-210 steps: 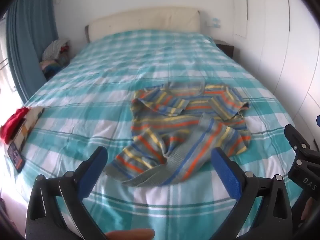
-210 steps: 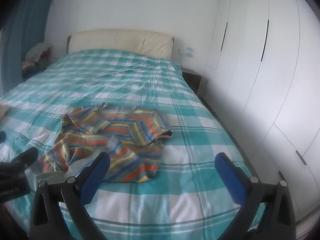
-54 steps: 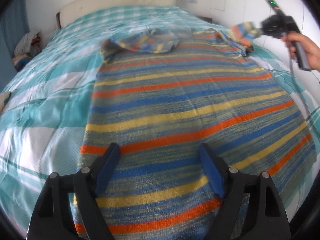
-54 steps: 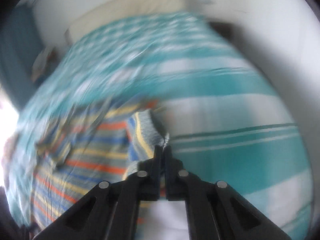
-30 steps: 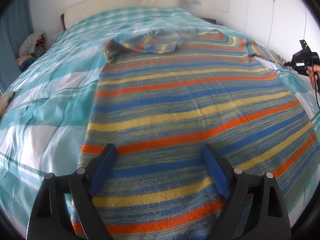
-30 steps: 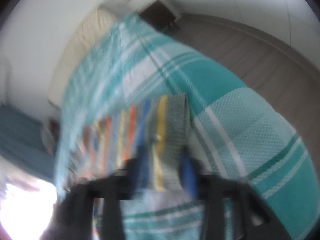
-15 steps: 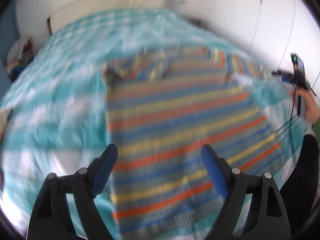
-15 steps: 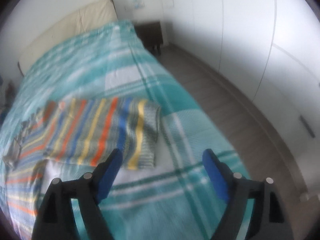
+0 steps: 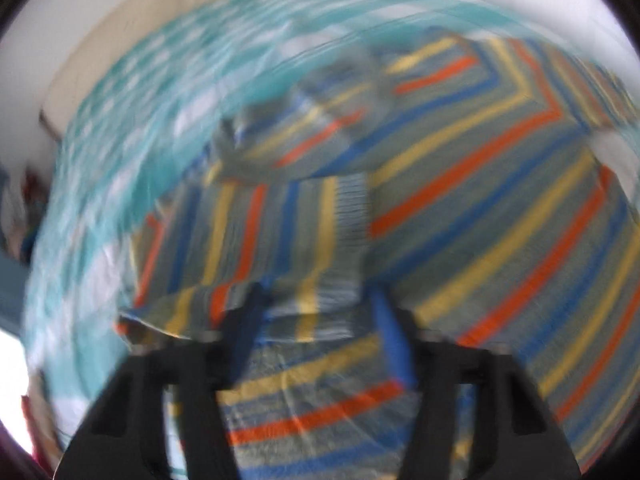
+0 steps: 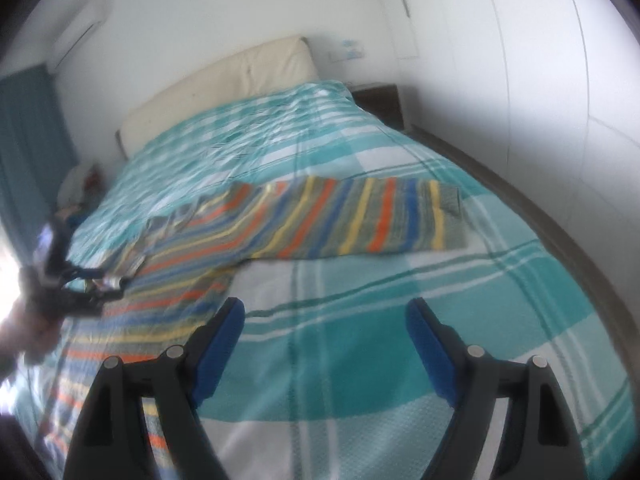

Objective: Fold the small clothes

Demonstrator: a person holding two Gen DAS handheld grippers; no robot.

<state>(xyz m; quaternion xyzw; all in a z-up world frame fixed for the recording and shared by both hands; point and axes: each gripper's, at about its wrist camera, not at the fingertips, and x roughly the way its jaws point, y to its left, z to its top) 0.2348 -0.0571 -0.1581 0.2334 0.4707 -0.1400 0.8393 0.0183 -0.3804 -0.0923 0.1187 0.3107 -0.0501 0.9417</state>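
Observation:
A striped sweater [image 9: 500,200] in blue, orange and yellow lies spread on the teal checked bed cover [image 10: 400,360]. Its left sleeve [image 9: 280,240] is doubled over near the collar. My left gripper [image 9: 320,320] has that sleeve's cuff end between its blue pads; the jaws are closing and pinch the cloth, though the view is blurred. In the right wrist view the left gripper [image 10: 108,280] shows at the sweater's far edge. The right sleeve [image 10: 360,216] lies stretched flat. My right gripper [image 10: 324,340] is open over bare cover, apart from that sleeve.
A cream headboard [image 10: 224,80] closes the bed's far end, with a dark nightstand [image 10: 380,100] beside it. White wardrobe doors [image 10: 520,80] run along the right. A teal curtain [image 10: 28,140] and a heap of clothes [image 10: 80,188] are on the left. A person's hand [image 10: 28,332] holds the left gripper.
My left gripper swung from the sweater's hem to its left sleeve and drew its jaws in around the cuff. My right gripper let go of the right sleeve, opened and pulled back.

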